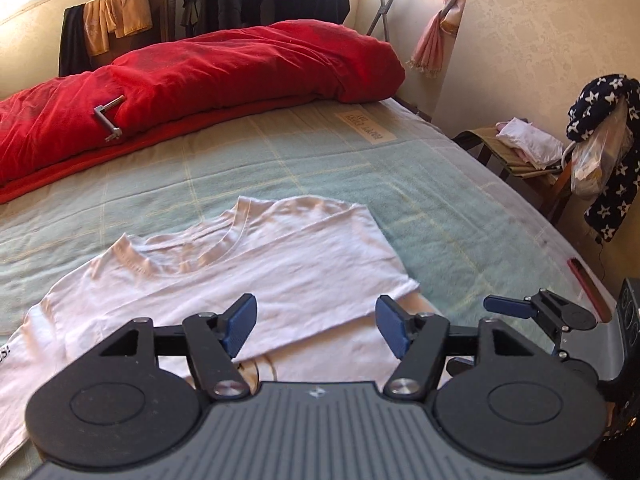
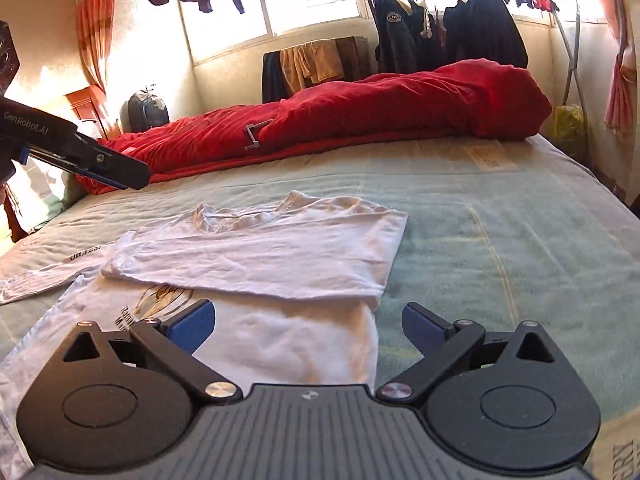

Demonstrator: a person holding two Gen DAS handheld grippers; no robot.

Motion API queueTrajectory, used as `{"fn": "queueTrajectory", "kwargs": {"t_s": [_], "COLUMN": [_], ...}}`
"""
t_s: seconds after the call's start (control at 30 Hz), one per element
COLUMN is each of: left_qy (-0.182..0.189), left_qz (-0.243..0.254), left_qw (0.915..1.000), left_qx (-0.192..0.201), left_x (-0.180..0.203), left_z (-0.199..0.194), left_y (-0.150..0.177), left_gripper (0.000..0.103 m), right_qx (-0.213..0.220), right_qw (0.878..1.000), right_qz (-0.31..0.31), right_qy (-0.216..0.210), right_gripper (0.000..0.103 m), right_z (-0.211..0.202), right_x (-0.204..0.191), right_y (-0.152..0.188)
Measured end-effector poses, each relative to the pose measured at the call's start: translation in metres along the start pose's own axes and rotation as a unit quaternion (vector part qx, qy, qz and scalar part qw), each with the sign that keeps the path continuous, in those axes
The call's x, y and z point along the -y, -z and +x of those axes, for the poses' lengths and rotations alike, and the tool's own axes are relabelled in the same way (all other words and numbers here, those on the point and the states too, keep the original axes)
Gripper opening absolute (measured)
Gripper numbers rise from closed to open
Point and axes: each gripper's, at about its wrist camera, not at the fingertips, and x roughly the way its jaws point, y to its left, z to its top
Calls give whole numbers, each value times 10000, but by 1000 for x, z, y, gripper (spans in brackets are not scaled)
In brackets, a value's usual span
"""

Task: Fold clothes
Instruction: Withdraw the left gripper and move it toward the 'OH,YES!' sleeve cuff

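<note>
While both my grippers hang over the bed (image 1: 440, 184), the white t-shirt (image 1: 248, 264) lies part-folded on the green blanket, nothing gripped.

My left gripper (image 1: 316, 328) has its blue fingers (image 1: 240, 326) spread apart with only air between them, shirt fabric lying below. Same deal on the right gripper (image 2: 308, 328): fingers (image 2: 192, 326) wide apart, nothing pinched, hovering over the shirt's lower part where a bit of print shows. From the right wrist view one side of the shirt is folded across the body, and a sleeve with black lettering sticks out to the left. A rolled-up red duvet (image 2: 360, 112) sits along the far side of the bed, well apart from the shirt, with a small metal crank (image 2: 256, 134) lying on it.
</note>
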Motion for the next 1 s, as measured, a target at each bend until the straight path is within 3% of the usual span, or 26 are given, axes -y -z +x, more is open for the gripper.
{"fn": "queueTrajectory", "kwargs": {"t_s": [0.1,0.2,0.3,0.47,0.83,1.0], "left_qy": [-113,-308,-457,-695,-873,-895], "left_qz": [-29,-112,-209,-452,-905,-1046], "left_qw": [9999,9995,9986,9960,9920,9904], "left_qx": [-61,-43,-146,-329,143,134], "left_x": [-1,-3,-4,-11,11,9], "left_z": [1,12,21,22,-48,-69], "left_y": [30,62,94,147,244,251], "left_gripper": [67,67,67,67,76,77], "right_qx": [-117,-475,-645,-746,-820,-827], "right_qw": [9996,9979,9956,9947,9932,9928], "right_qz": [93,-275,-668,-674,-819,-860], "right_qy": [-241,-339,-156,-213,-87,-95], "right_gripper": [103,103,103,103,103,103], "right_z": [-5,9,21,25,27,26], "right_x": [-18,-39,-49,-46,-50,-51], "right_y": [32,52,60,61,63,64]}}
